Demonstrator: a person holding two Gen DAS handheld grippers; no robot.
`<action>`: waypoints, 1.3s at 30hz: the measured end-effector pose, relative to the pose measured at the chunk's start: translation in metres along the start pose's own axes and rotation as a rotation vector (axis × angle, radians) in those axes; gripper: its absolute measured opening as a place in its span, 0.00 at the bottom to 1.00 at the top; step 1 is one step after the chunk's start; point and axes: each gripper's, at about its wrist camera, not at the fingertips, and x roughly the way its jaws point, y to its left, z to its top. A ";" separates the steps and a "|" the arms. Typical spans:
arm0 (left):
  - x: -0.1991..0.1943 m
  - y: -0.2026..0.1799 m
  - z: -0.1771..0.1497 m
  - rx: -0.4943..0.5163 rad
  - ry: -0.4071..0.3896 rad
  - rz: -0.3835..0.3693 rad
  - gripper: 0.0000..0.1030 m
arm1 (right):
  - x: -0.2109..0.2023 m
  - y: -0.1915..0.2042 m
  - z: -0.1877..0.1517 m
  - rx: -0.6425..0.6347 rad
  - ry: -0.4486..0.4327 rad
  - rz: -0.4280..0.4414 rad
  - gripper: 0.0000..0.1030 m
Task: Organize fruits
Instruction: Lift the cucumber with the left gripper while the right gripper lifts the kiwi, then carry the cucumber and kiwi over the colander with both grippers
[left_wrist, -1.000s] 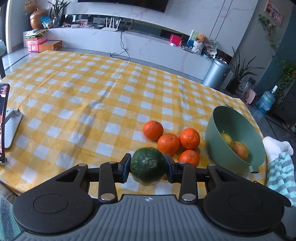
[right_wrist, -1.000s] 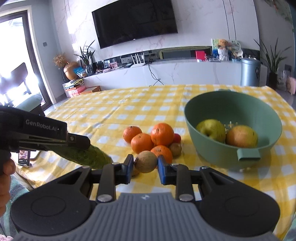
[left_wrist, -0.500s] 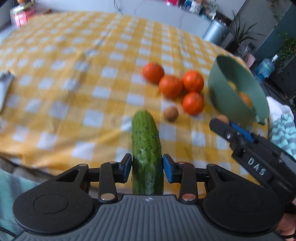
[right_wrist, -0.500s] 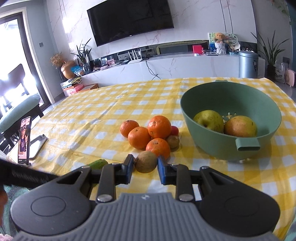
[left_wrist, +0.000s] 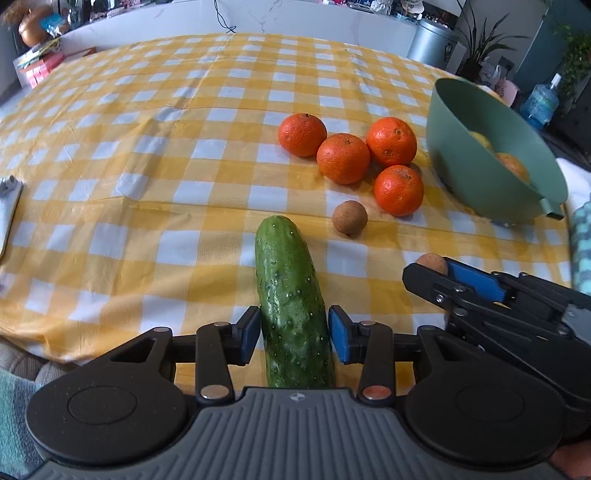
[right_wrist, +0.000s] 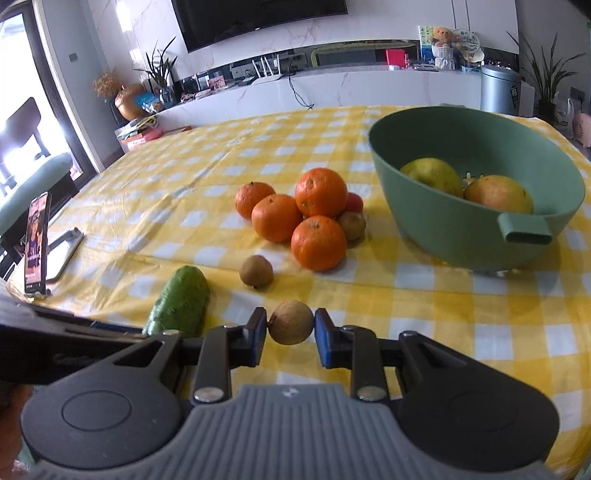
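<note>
A green cucumber (left_wrist: 290, 306) lies lengthwise on the yellow checked tablecloth (left_wrist: 147, 155), between the jaws of my left gripper (left_wrist: 293, 334). Those jaws are opening and the pads stand just off its sides. My right gripper (right_wrist: 291, 325) is shut on a small brown round fruit (right_wrist: 291, 322), held just above the cloth near the front edge. Another small brown fruit (left_wrist: 349, 223) sits loose beside several oranges (left_wrist: 343, 158). The green bowl (right_wrist: 524, 230) at the right holds a yellow fruit (right_wrist: 432, 175) and an orange-coloured one (right_wrist: 496, 194).
A phone (right_wrist: 37, 243) on a stand stands at the table's left edge. A third brown fruit (right_wrist: 352, 225) and a small red one (right_wrist: 355, 201) hide behind the oranges. A striped cloth (left_wrist: 581, 251) hangs at the right. The table's front edge runs just below both grippers.
My left gripper has tipped downward and sunk, so the cucumber now lies on the cloth, and its jaws have widened slightly. The right gripper has sunk a little, still holding the brown fruit.
</note>
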 end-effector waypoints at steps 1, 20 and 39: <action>0.002 0.000 0.000 0.006 0.001 -0.001 0.45 | 0.000 0.000 0.000 0.001 0.003 0.000 0.24; -0.027 -0.002 0.007 0.009 -0.146 -0.007 0.41 | -0.009 0.000 0.007 -0.012 -0.035 -0.006 0.24; -0.071 -0.051 0.084 0.046 -0.322 -0.175 0.41 | -0.060 -0.036 0.089 -0.190 -0.231 -0.092 0.24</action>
